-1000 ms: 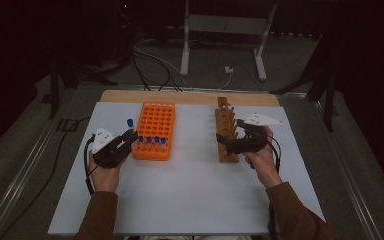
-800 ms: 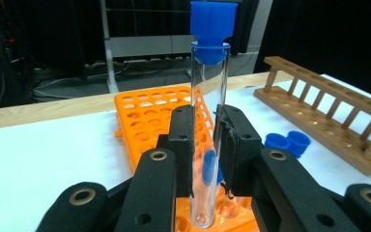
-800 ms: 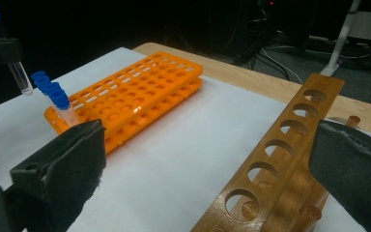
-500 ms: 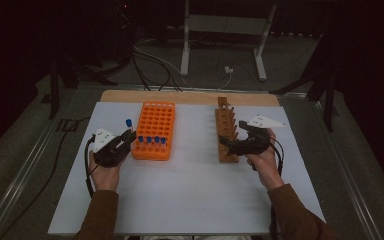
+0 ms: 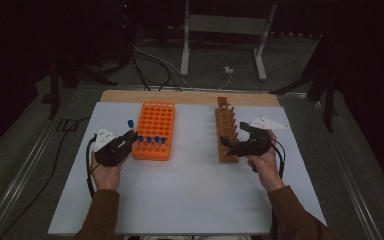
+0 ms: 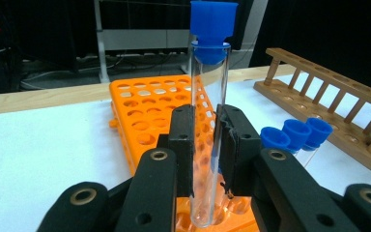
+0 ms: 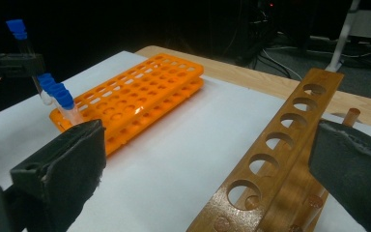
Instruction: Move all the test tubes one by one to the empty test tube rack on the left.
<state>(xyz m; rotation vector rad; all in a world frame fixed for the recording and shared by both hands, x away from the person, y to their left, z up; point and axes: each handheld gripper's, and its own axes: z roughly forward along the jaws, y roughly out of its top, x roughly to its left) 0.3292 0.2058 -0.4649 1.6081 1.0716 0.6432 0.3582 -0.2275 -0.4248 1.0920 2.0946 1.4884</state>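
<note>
Clamping a blue-capped test tube [image 6: 208, 121] upright, left gripper [image 6: 207, 145] hovers at the orange rack's [image 5: 155, 127] near-left corner. High view blurs that grip. Right gripper [image 7: 207, 164], jaws wide, straddles the wooden rack [image 7: 275, 164]; pad contact unclear.

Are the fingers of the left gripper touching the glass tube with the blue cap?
Touching. In the left gripper view, both black fingers of the left gripper press against the sides of the tube, held upright above the orange rack.
</note>
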